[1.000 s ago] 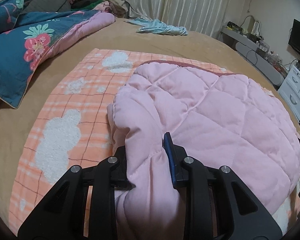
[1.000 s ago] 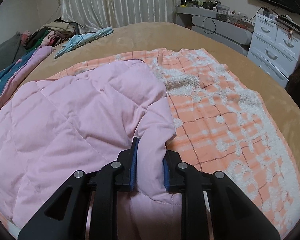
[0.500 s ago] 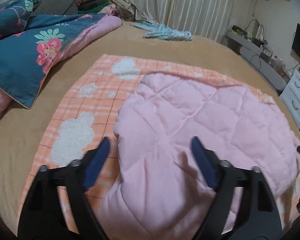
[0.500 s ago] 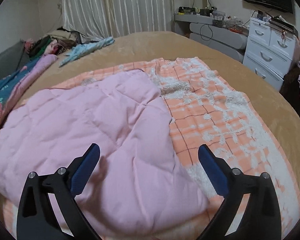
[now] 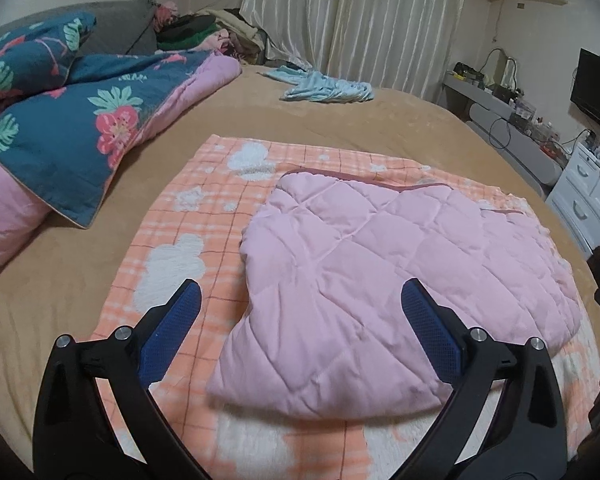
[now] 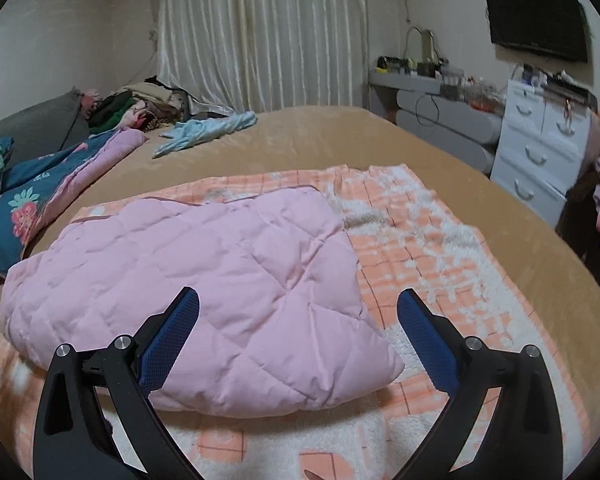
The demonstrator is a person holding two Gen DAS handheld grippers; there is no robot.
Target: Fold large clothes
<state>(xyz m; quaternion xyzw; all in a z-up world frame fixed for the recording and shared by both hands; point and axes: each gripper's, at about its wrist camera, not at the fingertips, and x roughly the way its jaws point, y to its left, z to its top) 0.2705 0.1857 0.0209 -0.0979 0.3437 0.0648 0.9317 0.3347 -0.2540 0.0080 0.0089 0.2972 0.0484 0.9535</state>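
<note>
The folded pink quilted garment lies below both my claws, left and right, spread wide, holding nothing; the left one is opening.

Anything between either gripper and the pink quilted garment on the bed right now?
Nothing visible. The left gripper, opening, and the right gripper, open, hang just clear of the pink quilted garment, which lies on the orange checked blanket.

Your left gripper hangs above the pink quilted garment, jaws opening, pads clear of fabric. Garment lies folded on the orange checked blanket, tan bed beneath.
</note>
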